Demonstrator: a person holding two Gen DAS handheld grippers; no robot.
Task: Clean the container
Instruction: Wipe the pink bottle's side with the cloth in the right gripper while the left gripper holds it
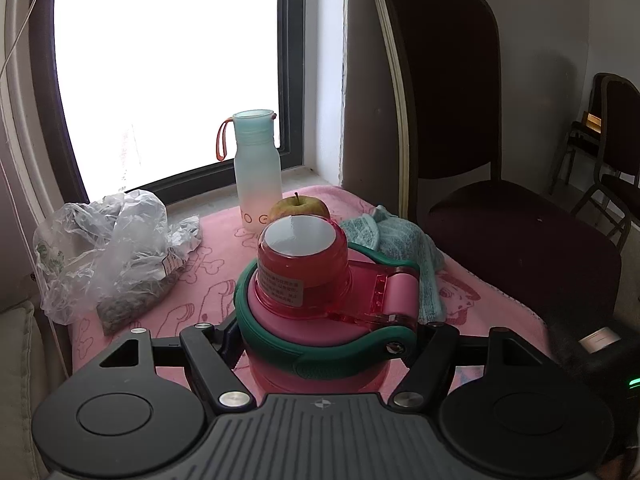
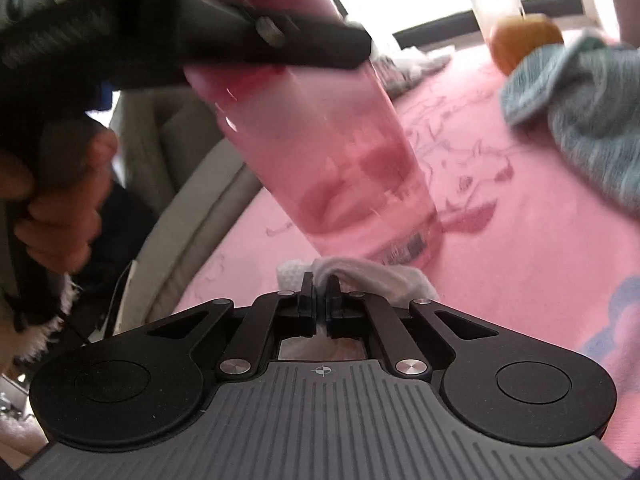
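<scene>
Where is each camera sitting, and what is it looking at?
Left wrist: rides the left gripper, facing the window; its jaws clamp the pink plastic bottle with green handle.
Right wrist: rides the right gripper, low, looking up the bottle; its jaws pinch a white cloth; a hand shows.
Shared: the bottle, apple, teal towel.

A bright, washed-out window [image 1: 168, 72] in a dark frame fills the left — beside it a pale wall [image 1: 360, 80], then dark-upholstered banquet chairs [image 1: 480, 160] at right.
</scene>
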